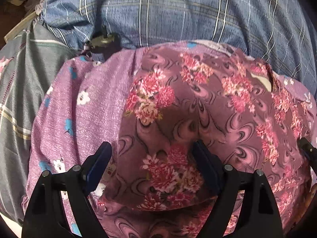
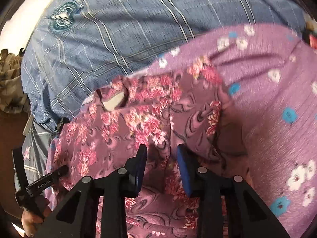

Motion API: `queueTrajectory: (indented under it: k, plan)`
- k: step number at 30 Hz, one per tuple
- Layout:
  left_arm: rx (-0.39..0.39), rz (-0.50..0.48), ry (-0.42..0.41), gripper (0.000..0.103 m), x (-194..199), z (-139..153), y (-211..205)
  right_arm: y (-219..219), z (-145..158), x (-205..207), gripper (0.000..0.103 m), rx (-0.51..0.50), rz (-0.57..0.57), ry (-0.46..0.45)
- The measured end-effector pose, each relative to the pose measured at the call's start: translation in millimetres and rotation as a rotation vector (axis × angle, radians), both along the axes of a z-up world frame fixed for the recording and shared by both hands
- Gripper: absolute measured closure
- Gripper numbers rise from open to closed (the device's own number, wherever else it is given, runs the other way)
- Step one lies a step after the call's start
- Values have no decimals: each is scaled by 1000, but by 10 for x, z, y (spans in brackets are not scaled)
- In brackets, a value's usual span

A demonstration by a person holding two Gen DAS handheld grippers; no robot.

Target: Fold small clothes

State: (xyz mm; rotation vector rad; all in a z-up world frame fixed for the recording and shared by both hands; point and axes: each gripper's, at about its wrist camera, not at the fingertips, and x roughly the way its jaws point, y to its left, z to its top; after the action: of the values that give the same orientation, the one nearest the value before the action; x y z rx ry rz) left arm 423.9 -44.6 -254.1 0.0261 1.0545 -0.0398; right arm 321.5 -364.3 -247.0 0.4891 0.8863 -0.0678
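Observation:
A small mauve garment [image 1: 194,107] with pink flower print lies folded over on a lilac cloth [image 1: 85,103] with white and blue flowers. My left gripper [image 1: 152,150] is open, its fingers astride a folded edge of the garment near its lower part. In the right wrist view the same garment [image 2: 138,119] lies crumpled with a pale label at its neck. My right gripper [image 2: 161,152] is open with garment fabric bunched between its blue pads [image 2: 183,170]. The left gripper's handle [image 2: 39,186], held by a hand, shows at the lower left there.
A blue plaid shirt [image 1: 178,13] lies behind the garment, with a teal badge [image 2: 63,17] on it. A grey garment [image 1: 17,91] with stripes lies at the left. A leaf-print cloth [image 2: 10,83] is at the far left of the right wrist view.

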Motion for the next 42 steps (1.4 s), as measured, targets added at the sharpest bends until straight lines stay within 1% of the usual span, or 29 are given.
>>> queueTrajectory:
  k: [1, 3, 4, 7, 10, 12, 13, 15, 19, 21, 22, 25, 26, 28, 30, 31, 33, 36, 38, 40, 42]
  plan:
    - [-5, -5, -18, 18, -24, 49, 0, 2, 45, -19, 67, 1, 5, -8]
    - [-9, 0, -81, 18, -100, 177, 5, 32, 128, -64, 66, 2, 13, -63]
    - [-5, 5, -109, 18, -144, 240, 0, 50, 147, -77, 66, -8, 16, -68]
    - [-19, 0, -166, 18, -240, 382, -20, 171, 114, -106, 66, -17, 42, -49]
    - [9, 8, -240, 18, -368, 553, -59, 281, 24, -46, 66, -69, 50, 10]
    - [29, 10, -283, 18, -431, 632, -60, 324, 28, -48, 66, -95, 51, 6]
    - [34, 9, -300, 18, -454, 666, -66, 321, 47, -63, 66, -85, 48, 4]
    - [50, 7, -330, 18, -502, 715, -69, 307, 96, -104, 66, -44, 47, -30]
    - [62, 15, -354, 18, -503, 751, -58, 427, 202, -147, 66, -63, 67, -92]
    - [61, 17, -358, 18, -503, 760, -60, 496, 203, -140, 66, -73, 85, -104]
    - [63, 18, -361, 18, -511, 761, -64, 527, 174, -116, 66, -77, 94, -90]
    - [71, 16, -360, 18, -505, 751, -78, 551, -25, -10, 68, -83, 109, 20]
    - [73, 15, -361, 18, -510, 747, -80, 553, -33, -11, 68, -86, 107, 10]
    - [77, 17, -362, 18, -511, 745, -81, 559, 31, -26, 66, -80, 110, -6]
    - [79, 21, -362, 18, -508, 744, -84, 556, 112, -72, 66, -64, 114, -51]
    - [81, 21, -362, 18, -512, 744, -86, 563, 137, -83, 65, -73, 113, -63]
    - [87, 18, -366, 18, -530, 746, -102, 572, 116, -72, 64, -81, 116, -49]
    - [100, 9, -376, 18, -571, 757, -132, 567, -44, 4, 66, -69, 115, 34]
    - [106, 6, -383, 18, -600, 768, -139, 600, 5, -19, 64, -88, 115, 19]
    - [104, 4, -394, 18, -625, 791, -128, 620, 79, -68, 63, -57, 129, -11]
    - [102, 10, -407, 18, -635, 819, -103, 650, 150, -113, 62, -56, 137, -52]
